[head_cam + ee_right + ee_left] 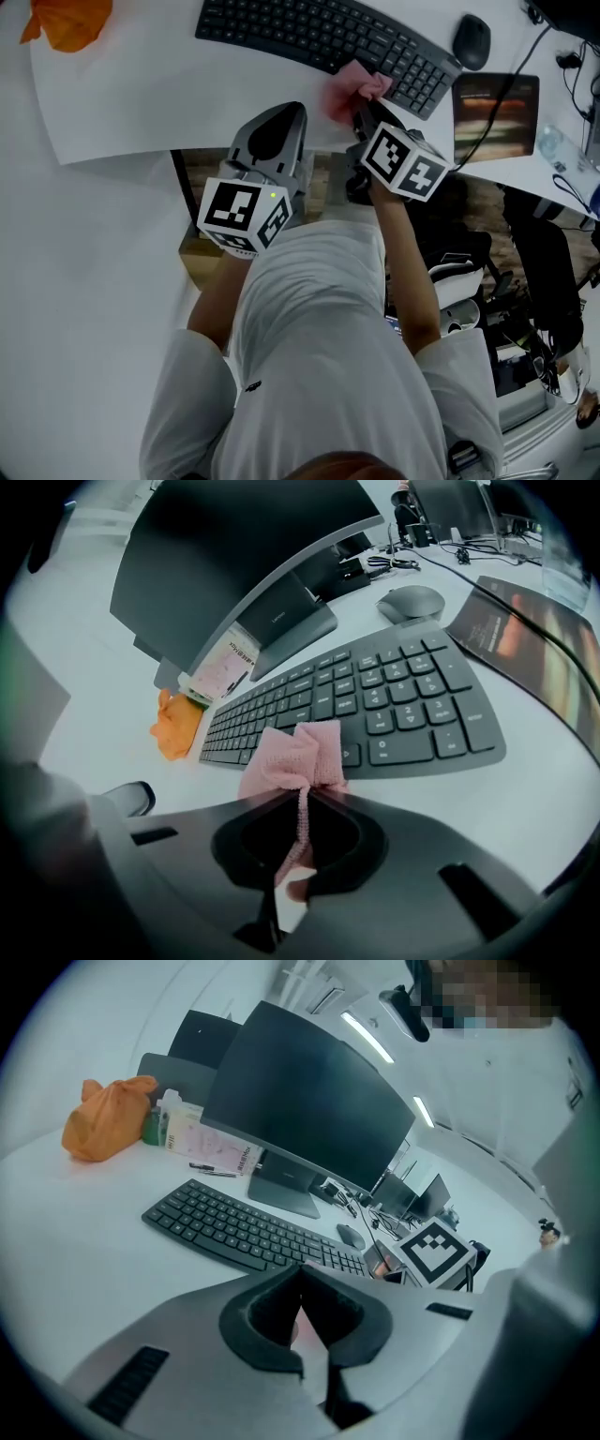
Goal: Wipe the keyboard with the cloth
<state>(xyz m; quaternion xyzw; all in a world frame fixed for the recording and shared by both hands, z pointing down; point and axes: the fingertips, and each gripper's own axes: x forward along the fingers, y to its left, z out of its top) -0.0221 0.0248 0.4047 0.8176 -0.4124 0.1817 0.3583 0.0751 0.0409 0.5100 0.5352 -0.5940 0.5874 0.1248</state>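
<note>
A dark keyboard (pixel 328 42) lies across the white desk (pixel 141 103); it also shows in the right gripper view as the keyboard (pixel 375 705) and in the left gripper view as the keyboard (pixel 244 1227). My right gripper (pixel 302 794) is shut on a pink cloth (pixel 295 757), which bunches out past the jaws just short of the keyboard's front edge. In the head view the cloth (pixel 352 89) sits by the keyboard's near right side. My left gripper (pixel 272 141) hovers at the desk's front edge, shut with nothing between its jaws.
A mouse (pixel 472 39) lies right of the keyboard, beside a dark mat (pixel 495 114) crossed by a cable. A monitor (pixel 309 1101) stands behind the keyboard. An orange bag (pixel 67 21) rests at the far left. Below the desk are a chair and clutter.
</note>
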